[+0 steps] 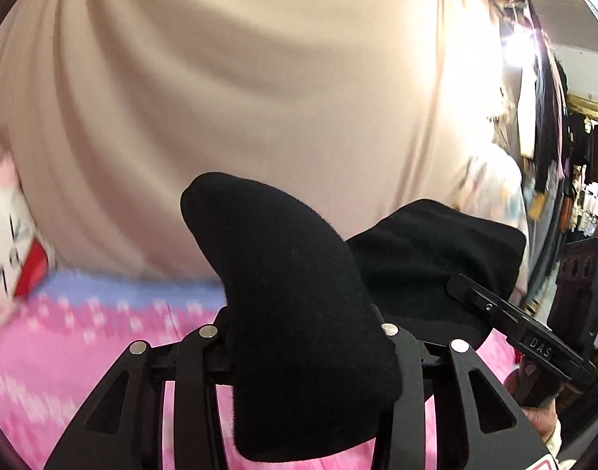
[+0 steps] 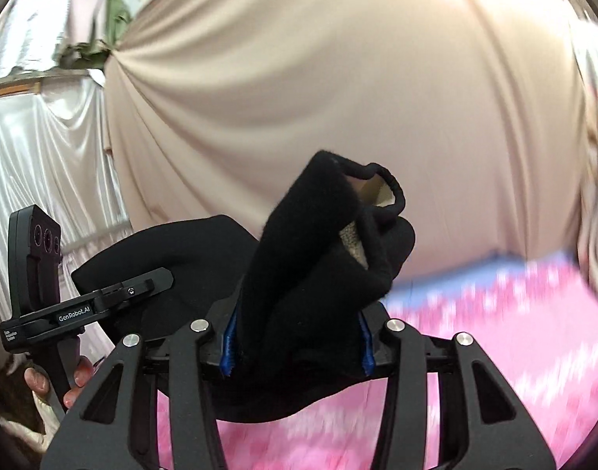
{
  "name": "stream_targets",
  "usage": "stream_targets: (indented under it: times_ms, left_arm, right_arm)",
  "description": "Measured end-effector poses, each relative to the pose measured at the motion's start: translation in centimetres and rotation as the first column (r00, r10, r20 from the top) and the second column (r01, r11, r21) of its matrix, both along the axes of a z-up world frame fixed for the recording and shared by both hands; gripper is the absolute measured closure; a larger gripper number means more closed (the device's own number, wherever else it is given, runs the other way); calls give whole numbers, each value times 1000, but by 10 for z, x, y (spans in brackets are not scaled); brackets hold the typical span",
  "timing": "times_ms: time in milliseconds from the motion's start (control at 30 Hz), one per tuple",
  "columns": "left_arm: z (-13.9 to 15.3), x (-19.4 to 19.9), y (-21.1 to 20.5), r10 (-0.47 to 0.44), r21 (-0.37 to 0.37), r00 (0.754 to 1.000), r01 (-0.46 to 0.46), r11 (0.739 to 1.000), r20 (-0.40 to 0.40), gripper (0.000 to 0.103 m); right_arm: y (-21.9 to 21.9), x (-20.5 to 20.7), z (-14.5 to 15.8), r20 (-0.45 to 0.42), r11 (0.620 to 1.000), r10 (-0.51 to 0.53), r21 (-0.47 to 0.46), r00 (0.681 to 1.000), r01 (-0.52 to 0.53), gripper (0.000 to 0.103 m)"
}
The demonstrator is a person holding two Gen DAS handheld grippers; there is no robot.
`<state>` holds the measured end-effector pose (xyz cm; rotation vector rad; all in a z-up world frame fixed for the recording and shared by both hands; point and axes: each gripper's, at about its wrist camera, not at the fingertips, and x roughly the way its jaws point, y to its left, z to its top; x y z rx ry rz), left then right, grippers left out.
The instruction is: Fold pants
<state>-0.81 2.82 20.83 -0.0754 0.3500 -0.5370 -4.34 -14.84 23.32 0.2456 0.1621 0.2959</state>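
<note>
The pants (image 1: 295,293) are black fleece. My left gripper (image 1: 307,337) is shut on a thick fold of them, which hides its fingertips. My right gripper (image 2: 295,337) is shut on another bunch of the pants (image 2: 318,243), where a waist cord loop and a pale inner lining show at the top. The cloth spans between the two grippers, held above the pink patterned bedspread (image 1: 64,352). The right gripper also shows at the right of the left wrist view (image 1: 494,309), and the left gripper shows at the left of the right wrist view (image 2: 134,286).
A beige draped curtain (image 1: 260,78) fills the background, with the pink bedspread (image 2: 494,333) below it. A white and red box (image 1: 9,243) sits at the left. Hanging clothes (image 1: 545,117) are at the right; a white satin drape (image 2: 44,149) hangs at the left.
</note>
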Motion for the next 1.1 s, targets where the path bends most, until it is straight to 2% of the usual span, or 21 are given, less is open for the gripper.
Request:
stream_targets:
  times_ms: [67,167,300,367,400,500,533,600,633,667,700,733,767,800,867,933,967,1000,1033,1067,1100]
  left_arm:
    - [16,20,-1,16,-22,999,-15,1000,47,67]
    - [23,49,-6,42,-25,996,-40,999,79,67]
    - [4,106,-15,81,-18,994,-80,997,74,67]
    - [-19,139,-22,98,1,994,-99,995,50,67]
    - [-33,154,-25,105,12,994,-106,994,33,67]
    - [-87,202,-36,119,61,991,-115,991,-57,67]
    - [-113,220,-40,121,83,988,-113,990,-96,67]
    - [-156,245,-45,129,124,974,-107,986,-184,67]
    - [-189,264,-48,129,149,953,-90,985,-273,66]
    - [-208,271,-44,128,158,936,-79,984,-327,66]
    - [-237,283,-43,135,173,895,-66,983,-426,65]
    - [-254,286,-39,142,177,865,-63,982,-482,63]
    - [-266,285,-37,145,183,842,-55,981,-520,58]
    - [-276,280,-33,164,203,827,-62,977,-538,52]
    - [-289,272,-24,184,217,800,-68,974,-571,31]
    - [-296,262,-5,170,167,777,-85,982,-606,25]
    - [-296,255,5,167,154,769,-90,984,-617,26]
    - [-290,244,16,179,158,767,-101,982,-616,29]
    - [-283,236,23,192,172,774,-109,979,-604,30]
    - [-270,222,32,229,205,792,-134,970,-566,33]
    - [-259,214,36,267,239,805,-160,958,-530,37]
  right_arm:
    - [-2,17,12,41,1000,-2,-1,999,2,59]
    - [-4,52,19,81,1000,-5,-6,997,5,59]
    - [-12,122,-8,48,1000,-11,11,999,10,59]
    - [-18,155,-36,3,1000,-10,26,1000,10,59]
    - [-21,177,-60,-42,999,-11,37,999,13,59]
    - [-29,217,-117,-154,998,-13,52,988,21,59]
    - [-31,229,-138,-200,998,-13,53,980,24,59]
    - [-36,251,-186,-319,998,-17,53,948,36,59]
    - [-38,259,-205,-373,998,-16,55,928,40,59]
    - [-41,269,-232,-457,997,-10,61,889,42,59]
    - [-43,270,-252,-508,996,3,74,861,41,59]
    - [-46,270,-266,-548,995,11,89,836,45,59]
    - [-51,267,-281,-602,991,34,123,798,50,57]
    - [-55,264,-289,-630,987,60,155,774,49,50]
    - [-64,255,-296,-648,974,118,221,752,37,45]
    - [-75,236,-291,-652,974,108,220,750,50,39]
    - [-81,225,-286,-652,975,85,210,754,71,29]
    - [-90,204,-276,-641,976,43,190,766,105,27]
    - [-100,186,-267,-624,976,-4,169,782,139,27]
    - [-111,167,-254,-590,972,-60,149,805,181,28]
    - [-116,158,-244,-565,970,-78,145,821,193,34]
